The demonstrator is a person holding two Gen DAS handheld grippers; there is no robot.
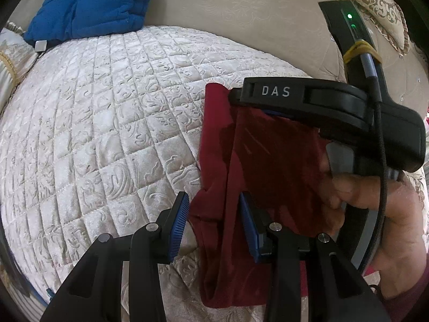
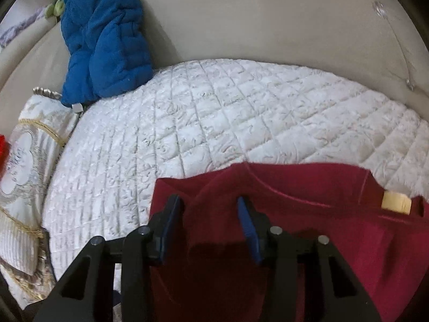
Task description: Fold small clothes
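Across the frame a quilted cream cover (image 2: 214,112); blue jacket (image 2: 104,37) upper left; left gripper (image 1: 214,224) and right gripper (image 2: 210,224) each straddle the dark red garment (image 2: 308,214), seemingly parted, unclamped

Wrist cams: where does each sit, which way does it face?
Left wrist: on the left hand-held gripper, looking down at the red garment; the right hand-held gripper and a hand show.
Right wrist: on the right hand-held gripper, looking down at the red garment; no hand shows.
Shared: garment, quilted cover, blue jacket.
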